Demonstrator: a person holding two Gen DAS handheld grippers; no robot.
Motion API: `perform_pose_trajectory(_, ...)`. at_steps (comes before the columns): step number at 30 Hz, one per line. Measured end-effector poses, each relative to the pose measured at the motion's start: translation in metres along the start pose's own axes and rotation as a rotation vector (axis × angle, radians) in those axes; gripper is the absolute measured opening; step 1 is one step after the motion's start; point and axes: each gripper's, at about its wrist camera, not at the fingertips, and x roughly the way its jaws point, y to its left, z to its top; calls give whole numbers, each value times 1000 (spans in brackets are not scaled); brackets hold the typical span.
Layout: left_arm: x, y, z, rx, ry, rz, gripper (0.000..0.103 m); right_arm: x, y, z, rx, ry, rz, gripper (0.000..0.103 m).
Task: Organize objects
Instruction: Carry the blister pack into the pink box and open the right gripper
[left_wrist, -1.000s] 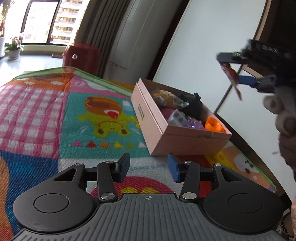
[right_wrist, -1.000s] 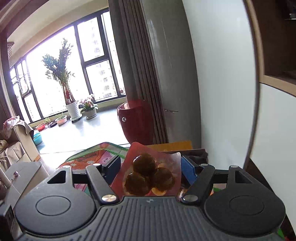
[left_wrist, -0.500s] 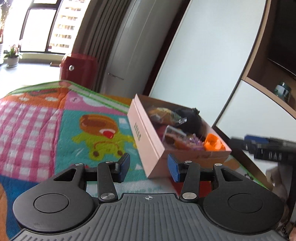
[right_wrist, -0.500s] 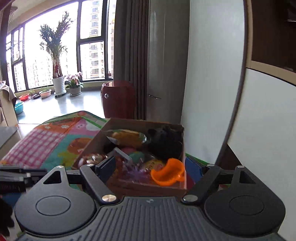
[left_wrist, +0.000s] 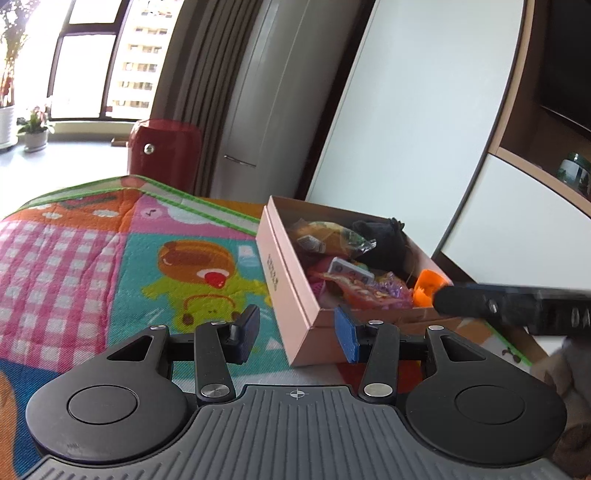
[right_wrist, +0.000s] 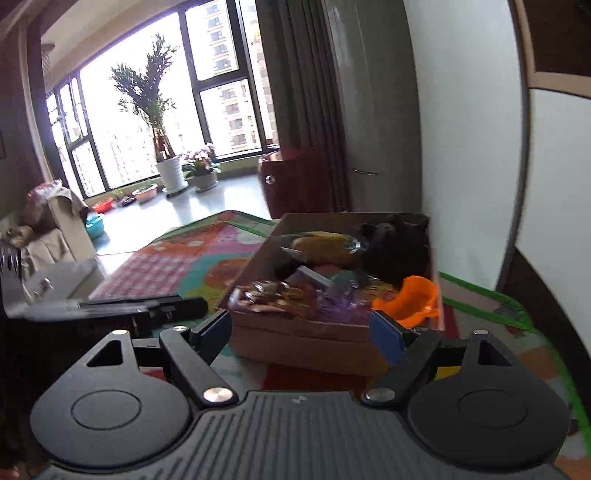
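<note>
A pink cardboard box (left_wrist: 284, 277) stands on the play mat and holds several things: a yellow snack bag (left_wrist: 325, 236), a black pouch (left_wrist: 384, 240), an orange cup (left_wrist: 428, 284) and a red packet (left_wrist: 362, 291). In the right wrist view the same box (right_wrist: 306, 339) is just ahead, with the packet of brown balls (right_wrist: 266, 290) lying at its near left corner. My right gripper (right_wrist: 300, 334) is open wide with nothing between its fingers. My left gripper (left_wrist: 297, 336) stands open and empty just before the box's near corner.
A colourful play mat (left_wrist: 110, 266) covers the surface to the left of the box. White cabinet doors (left_wrist: 406, 129) rise right behind the box. A red round bin (left_wrist: 162, 147) stands past the mat's far edge. The right gripper's arm (left_wrist: 517, 306) crosses the box's right end.
The right gripper opened and released the packet of brown balls, which now lies in the box. It sank to the box's near side. The left gripper edged closer to the box.
</note>
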Motion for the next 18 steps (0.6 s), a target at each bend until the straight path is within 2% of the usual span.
perform_pose_trajectory(3, -4, 8, -5, 7, 19, 34, 49, 36, 6, 20, 57, 48, 3, 87)
perform_pose_trajectory(8, -4, 22, -11, -4, 38, 49, 49, 99, 12, 25, 38, 215, -58, 88)
perform_pose_trajectory(10, -4, 27, -14, -19, 44, 37, 49, 105, 15, 24, 6, 214, -85, 85)
perform_pose_trajectory(11, -3, 29, -15, -26, 46, 33, 49, 105, 16, 25, 8, 208, -85, 76)
perform_pose_trajectory(12, -2, 30, -16, -34, 49, 28, 49, 105, 15, 26, 14, 215, -69, 73)
perform_pose_trajectory(14, 0, 33, -18, -51, 55, 16, 49, 106, 18, 28, -8, 206, -93, 73)
perform_pose_trajectory(18, 2, 36, -23, -64, 63, 5, 49, 111, 31, 24, -186, 139, -222, 73)
